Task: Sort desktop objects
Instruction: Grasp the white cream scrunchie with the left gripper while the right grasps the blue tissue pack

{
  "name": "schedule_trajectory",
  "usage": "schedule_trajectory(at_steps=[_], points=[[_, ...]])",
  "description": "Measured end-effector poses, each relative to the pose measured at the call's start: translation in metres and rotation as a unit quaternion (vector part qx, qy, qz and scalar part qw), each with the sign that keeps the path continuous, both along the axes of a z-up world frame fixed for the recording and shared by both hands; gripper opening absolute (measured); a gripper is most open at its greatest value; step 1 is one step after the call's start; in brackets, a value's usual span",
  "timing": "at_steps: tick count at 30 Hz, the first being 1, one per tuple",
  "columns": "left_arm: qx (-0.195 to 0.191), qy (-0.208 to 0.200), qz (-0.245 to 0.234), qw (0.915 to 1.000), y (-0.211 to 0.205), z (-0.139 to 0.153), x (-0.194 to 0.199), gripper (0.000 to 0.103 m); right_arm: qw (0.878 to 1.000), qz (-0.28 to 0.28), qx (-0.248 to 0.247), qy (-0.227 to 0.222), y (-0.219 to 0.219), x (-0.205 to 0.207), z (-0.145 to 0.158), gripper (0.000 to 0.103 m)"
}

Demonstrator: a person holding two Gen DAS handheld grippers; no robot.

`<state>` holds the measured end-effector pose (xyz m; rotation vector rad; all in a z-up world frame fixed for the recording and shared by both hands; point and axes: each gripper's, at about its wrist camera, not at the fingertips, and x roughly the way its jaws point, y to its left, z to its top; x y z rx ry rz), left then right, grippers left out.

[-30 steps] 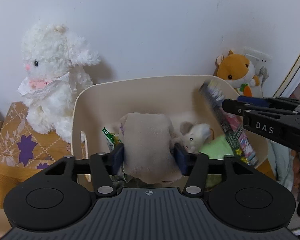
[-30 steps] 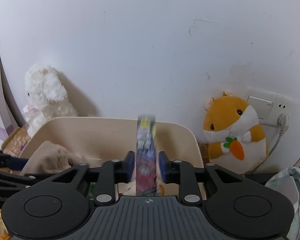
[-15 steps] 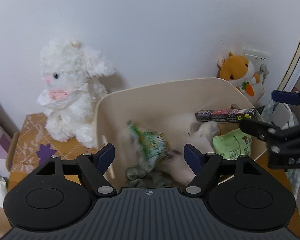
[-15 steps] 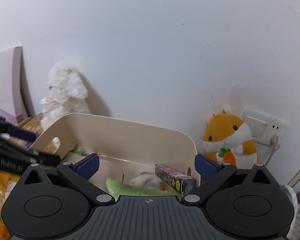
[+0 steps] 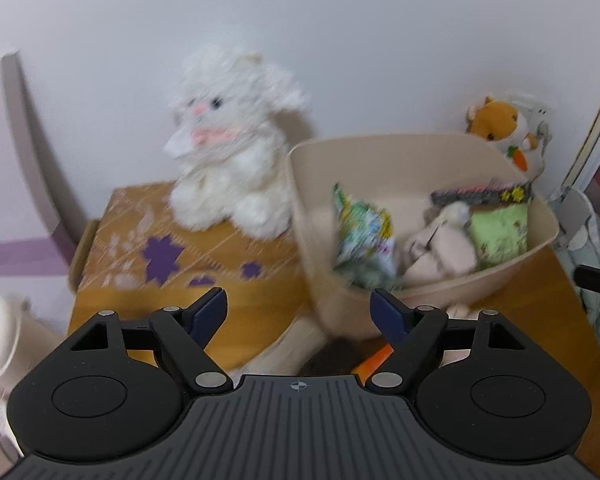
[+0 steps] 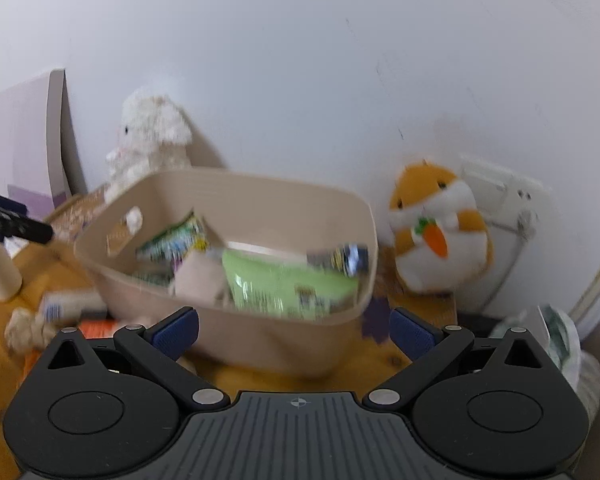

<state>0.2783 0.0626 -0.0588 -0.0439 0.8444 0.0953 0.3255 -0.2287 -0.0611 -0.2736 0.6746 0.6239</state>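
Desktop objects, light soft snack packets (image 5: pixel 362 240) and a stiff slim box (image 6: pixel 338 258) best gripped across their narrow sides, are lying in the beige bin (image 5: pixel 420 300), beyond both wide-open, empty grippers (image 5: pixel 298 314) (image 6: pixel 294 330), jaws just opening.

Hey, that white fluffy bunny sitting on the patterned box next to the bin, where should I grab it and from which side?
Grip the white bunny around its torso, just under the head, coming from the front and slightly above. It sits upright against the wall, so the back is blocked, and the beige bin crowds one side. The soft body should squash between open jaws.
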Motion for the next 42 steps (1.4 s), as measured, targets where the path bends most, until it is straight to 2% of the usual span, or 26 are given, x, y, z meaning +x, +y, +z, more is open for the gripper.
schedule_trajectory(at_steps=[10,20,30,33,42], points=[[0.012,0.054,0.002,0.9985,0.020,-0.034,-0.035,0.080,0.998,-0.013,-0.029,0.054,-0.023,-0.052,-0.037,0.103],[0.020,0.104,-0.002,0.9943,0.034,-0.074,-0.038,0.080,0.993,-0.012,-0.054,0.102,-0.020,-0.094,-0.069,0.103],[0.012,0.129,0.000,0.9916,0.036,-0.106,-0.030,0.080,0.987,0.008,-0.103,0.121,-0.013,-0.102,-0.092,0.103],[0.001,0.134,0.000,0.9910,0.037,-0.112,-0.025,0.080,0.987,0.005,-0.100,0.128,-0.011,-0.102,-0.097,0.101],[0.005,0.142,0.004,0.9899,0.034,-0.126,-0.015,0.079,0.984,0.019,-0.116,0.136,0.002,-0.103,-0.108,0.102]])
